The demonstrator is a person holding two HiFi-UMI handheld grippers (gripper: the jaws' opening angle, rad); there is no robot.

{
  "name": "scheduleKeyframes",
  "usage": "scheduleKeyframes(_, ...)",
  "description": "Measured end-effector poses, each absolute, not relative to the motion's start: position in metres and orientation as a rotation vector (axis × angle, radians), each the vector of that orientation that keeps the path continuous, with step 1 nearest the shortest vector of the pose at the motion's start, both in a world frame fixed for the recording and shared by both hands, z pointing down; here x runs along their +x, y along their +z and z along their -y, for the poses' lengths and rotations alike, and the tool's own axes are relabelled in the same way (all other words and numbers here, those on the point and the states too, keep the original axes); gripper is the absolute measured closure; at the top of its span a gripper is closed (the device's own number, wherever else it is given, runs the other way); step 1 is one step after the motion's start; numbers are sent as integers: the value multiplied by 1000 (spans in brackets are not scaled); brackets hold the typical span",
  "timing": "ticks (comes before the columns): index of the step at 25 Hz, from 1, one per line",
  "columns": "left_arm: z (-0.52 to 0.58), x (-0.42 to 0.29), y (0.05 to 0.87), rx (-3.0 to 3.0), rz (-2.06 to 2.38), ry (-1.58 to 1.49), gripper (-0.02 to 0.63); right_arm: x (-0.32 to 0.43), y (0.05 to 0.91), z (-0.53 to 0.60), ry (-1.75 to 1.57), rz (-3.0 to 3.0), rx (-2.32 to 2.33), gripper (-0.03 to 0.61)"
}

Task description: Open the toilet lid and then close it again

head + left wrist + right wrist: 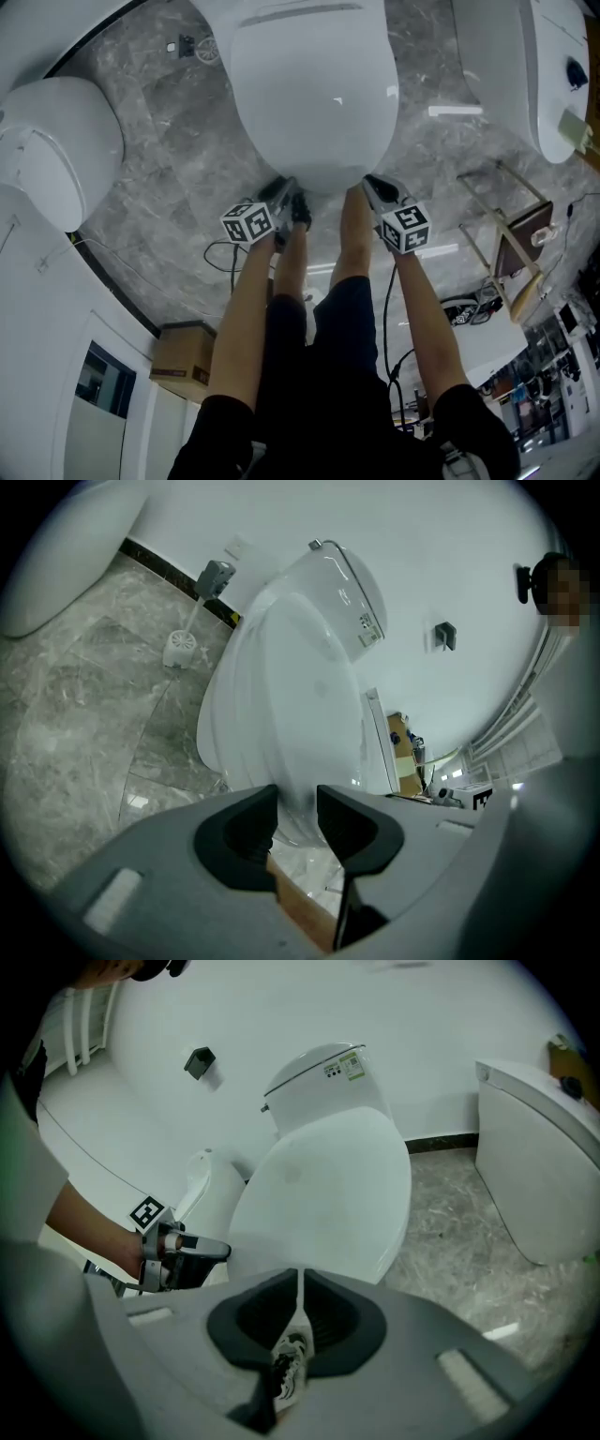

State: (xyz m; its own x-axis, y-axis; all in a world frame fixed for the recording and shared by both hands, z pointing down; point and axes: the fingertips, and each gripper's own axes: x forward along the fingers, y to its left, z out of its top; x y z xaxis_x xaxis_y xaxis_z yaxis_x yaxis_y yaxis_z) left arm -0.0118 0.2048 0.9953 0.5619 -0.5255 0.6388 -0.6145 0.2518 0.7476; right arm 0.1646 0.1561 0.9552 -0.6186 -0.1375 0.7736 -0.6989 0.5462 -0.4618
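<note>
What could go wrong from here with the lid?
1. Left tongs stand open at the front rim of the toilet lid with no grip. On that glossy surface they may slip if lifting starts now.
2. Right tongs are shut at the rim, so they can only push or hook, not hold.
3. Both sit close together at the front edge and could knock each other.

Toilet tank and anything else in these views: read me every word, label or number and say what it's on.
No text can be read.
Small stickers on the white ceramic toilet tank: too small and blurred.
Black-and-white marker cubes: square patterns only, no words.
</note>
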Motion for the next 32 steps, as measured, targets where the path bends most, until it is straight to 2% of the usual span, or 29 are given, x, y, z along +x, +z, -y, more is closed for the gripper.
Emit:
scheduleKeyframes(11, -207, -14, 990, 1322, 1053, 15, 499, 164, 945, -164, 1041, 2087, 615, 555)
scheduleKeyframes(13, -207, -15, 986, 1317, 1054, 4, 526, 162, 940, -165, 1028, 2096, 594, 555)
scheduleKeyframes(22, -204, -15, 956, 1315, 1025, -98, 534, 168, 907, -151, 1029, 2128, 623, 554)
scheduleKeyframes(24, -201, -16, 945, 1328, 1011, -121, 534, 176, 904, -145, 1040, 2102, 669, 529)
scheduleKeyframes(27, -199, -18, 931, 1335, 1005, -153, 534, 188, 898, -138, 1078, 2073, 722, 451)
scheduleKeyframes(32, -196, -19, 909, 1322, 1011, -241, 534, 201, 888, -132, 1278, 2059, 810, 423)
